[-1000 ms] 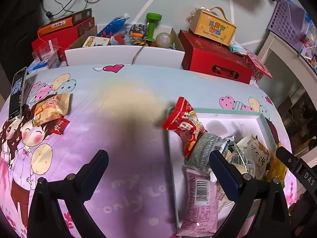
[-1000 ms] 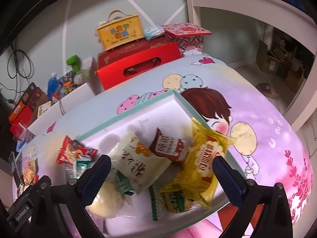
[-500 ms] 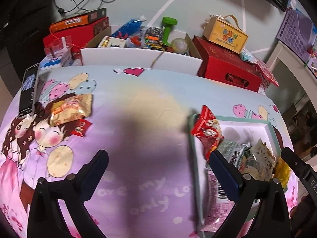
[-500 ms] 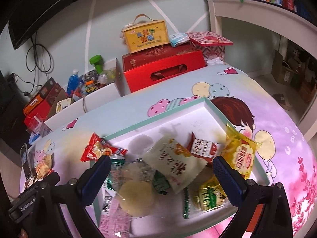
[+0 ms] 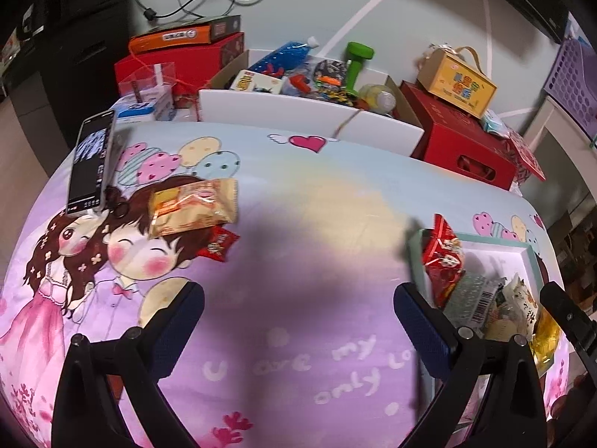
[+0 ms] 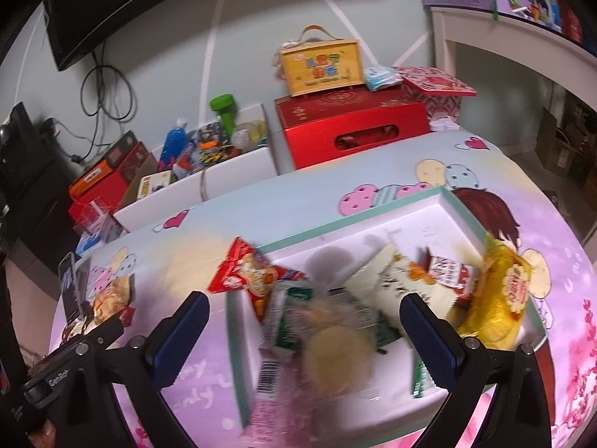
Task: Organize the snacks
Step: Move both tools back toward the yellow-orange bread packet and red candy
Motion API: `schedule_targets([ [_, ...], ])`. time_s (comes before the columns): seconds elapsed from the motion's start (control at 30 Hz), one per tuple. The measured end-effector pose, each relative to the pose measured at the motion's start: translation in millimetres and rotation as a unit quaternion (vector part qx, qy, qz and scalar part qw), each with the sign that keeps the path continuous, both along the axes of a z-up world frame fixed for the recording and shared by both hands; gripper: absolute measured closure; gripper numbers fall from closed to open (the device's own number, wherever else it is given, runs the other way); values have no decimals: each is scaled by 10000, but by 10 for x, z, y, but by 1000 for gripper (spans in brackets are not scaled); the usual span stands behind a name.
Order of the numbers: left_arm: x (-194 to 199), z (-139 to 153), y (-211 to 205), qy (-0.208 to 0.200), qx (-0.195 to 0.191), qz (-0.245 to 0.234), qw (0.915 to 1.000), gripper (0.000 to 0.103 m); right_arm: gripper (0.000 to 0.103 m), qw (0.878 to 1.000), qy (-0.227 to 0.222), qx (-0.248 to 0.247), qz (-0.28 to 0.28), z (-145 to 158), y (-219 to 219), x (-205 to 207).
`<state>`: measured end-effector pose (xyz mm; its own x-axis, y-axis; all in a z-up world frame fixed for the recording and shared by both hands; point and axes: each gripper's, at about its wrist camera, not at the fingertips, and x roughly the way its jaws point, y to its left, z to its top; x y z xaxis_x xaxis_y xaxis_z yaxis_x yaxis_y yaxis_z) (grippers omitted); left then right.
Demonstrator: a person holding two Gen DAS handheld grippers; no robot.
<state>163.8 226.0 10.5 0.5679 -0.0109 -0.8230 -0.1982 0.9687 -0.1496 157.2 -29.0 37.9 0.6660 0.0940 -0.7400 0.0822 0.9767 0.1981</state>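
- The left gripper (image 5: 298, 317) hung with its jaws spread wide and nothing between them, over bare tablecloth (image 5: 298, 186).
- Ahead and to its left lay a tan snack packet (image 5: 192, 207) — a small red packet (image 5: 218, 242) touched its near edge — with a phone (image 5: 91, 160) further left.
- The right gripper (image 6: 304, 323) was likewise spread and empty, above the white tray (image 6: 373, 220).
- Inside the tray sat a heap of snacks; a red packet (image 6: 250, 276) lay over its left rim, a yellow bag (image 6: 500, 291) at the right.
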Motion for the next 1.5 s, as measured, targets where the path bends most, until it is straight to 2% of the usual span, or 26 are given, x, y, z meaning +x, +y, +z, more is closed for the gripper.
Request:
schedule_targets([
  [0.43,-91,-80,445,47,-123,209,9997,2,0,9985,-53,-35,540,-30,622,-20],
  [0.63,-86,-146,623,102,-260,255,9993,2,0,9938,-112,108,1099,-62,983,-9],
  [0.9,-15,-138,837,175,-158,294,9993,2,0,9891,-155,-45,1460,-122,1277,-16],
  [1.0,39,-134,894,171,-179,167,9996,2,0,9881,-90,-55,1536,-167,1363,18],
  [1.23,270,-209,1116,447,-57,-173,9988,2,1,9832,71,-72,1824,-306,1721,129],
  [1.33,377,-221,1197,501,19,-355,9981,2,1,9808,92,-236,1936,-377,1899,191],
  [1.5,559,-287,1283,516,-253,-567,9967,2,4,9776,142,-222,2087,-507,2132,312],
])
